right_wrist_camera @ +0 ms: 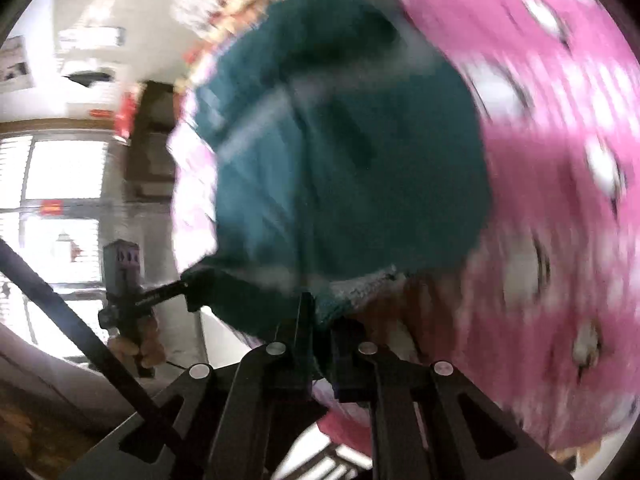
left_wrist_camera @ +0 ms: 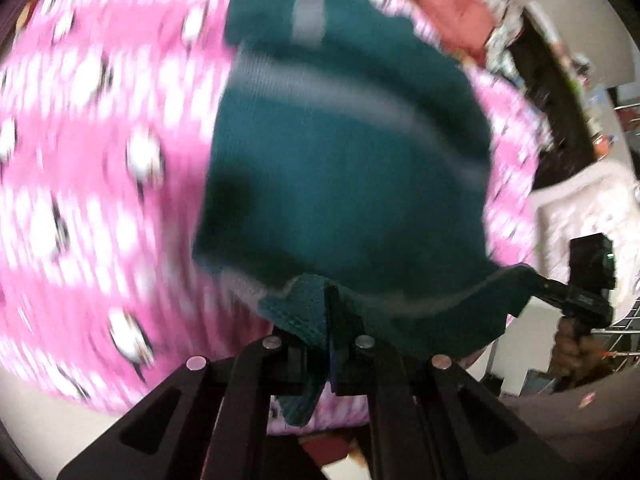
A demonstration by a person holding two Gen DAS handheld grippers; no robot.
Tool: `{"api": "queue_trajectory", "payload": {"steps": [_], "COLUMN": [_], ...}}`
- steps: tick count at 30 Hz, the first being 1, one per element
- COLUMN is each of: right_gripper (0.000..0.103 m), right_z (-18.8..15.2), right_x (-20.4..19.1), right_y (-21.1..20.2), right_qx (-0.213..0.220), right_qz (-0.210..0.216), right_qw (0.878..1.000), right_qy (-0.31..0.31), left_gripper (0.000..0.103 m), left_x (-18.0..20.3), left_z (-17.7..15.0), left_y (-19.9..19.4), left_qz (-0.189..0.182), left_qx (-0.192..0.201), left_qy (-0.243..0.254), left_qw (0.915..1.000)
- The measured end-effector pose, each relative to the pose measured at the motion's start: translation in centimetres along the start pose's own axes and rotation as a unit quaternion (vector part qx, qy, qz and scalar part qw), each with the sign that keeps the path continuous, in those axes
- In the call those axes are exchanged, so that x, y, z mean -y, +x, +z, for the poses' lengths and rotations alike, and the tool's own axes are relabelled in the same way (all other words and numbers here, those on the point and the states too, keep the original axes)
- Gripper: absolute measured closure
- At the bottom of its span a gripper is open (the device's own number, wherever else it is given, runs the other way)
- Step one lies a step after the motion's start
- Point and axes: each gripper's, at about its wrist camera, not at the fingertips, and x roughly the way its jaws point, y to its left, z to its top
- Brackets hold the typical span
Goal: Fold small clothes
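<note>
A small teal knit garment point(left_wrist_camera: 344, 168) with grey stripes hangs in the air over a pink patterned cloth point(left_wrist_camera: 100, 160). My left gripper point(left_wrist_camera: 329, 312) is shut on one corner of its near edge. My right gripper point(right_wrist_camera: 316, 316) is shut on the other corner of the teal garment point(right_wrist_camera: 340, 168). The right gripper also shows in the left wrist view point(left_wrist_camera: 532, 280), and the left gripper in the right wrist view point(right_wrist_camera: 192, 284), each clamped on the garment. Both views are blurred by motion.
The pink cloth point(right_wrist_camera: 560, 160) with white figures covers the surface below. A red and white patterned fabric point(left_wrist_camera: 452, 4) lies at the far side. A wire rack point(left_wrist_camera: 624, 320) stands to the right, a window point(right_wrist_camera: 60, 168) to the left.
</note>
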Motion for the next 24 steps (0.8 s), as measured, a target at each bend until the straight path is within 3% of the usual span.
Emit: {"api": "queue_trajectory", "payload": {"steps": [7, 10, 14, 19, 24], "right_gripper": [0.096, 0.096, 0.096, 0.096, 0.093], "right_z": [11.0, 15.7, 20.8, 24.6, 26.3], "right_x": [-2.3, -3.3, -3.8, 0.3, 2.6], "right_y": [-3.0, -2.6, 0.6, 2.8, 4.8], "right_qx": [0.146, 0.19, 0.2, 0.203, 0.182], "right_qz": [0.058, 0.044, 0.011, -0.015, -0.05], "right_qw": [0.988, 0.981, 0.98, 0.977, 0.977], "right_qy": [0.007, -0.007, -0.005, 0.063, 0.1], "left_gripper": [0.097, 0.097, 0.097, 0.096, 0.092], "left_x": [-0.7, -1.6, -1.6, -3.8, -2.7], "left_z": [12.6, 18.1, 23.7, 28.5, 30.0], "left_y": [-5.2, -5.3, -4.3, -1.9, -2.1], "left_qz": [-0.032, -0.036, -0.015, -0.033, -0.006], "left_qx": [0.093, 0.113, 0.105, 0.084, 0.077], "left_qy": [0.004, 0.007, 0.004, -0.058, -0.018], "left_qw": [0.9951, 0.9929, 0.9943, 0.9943, 0.9968]}}
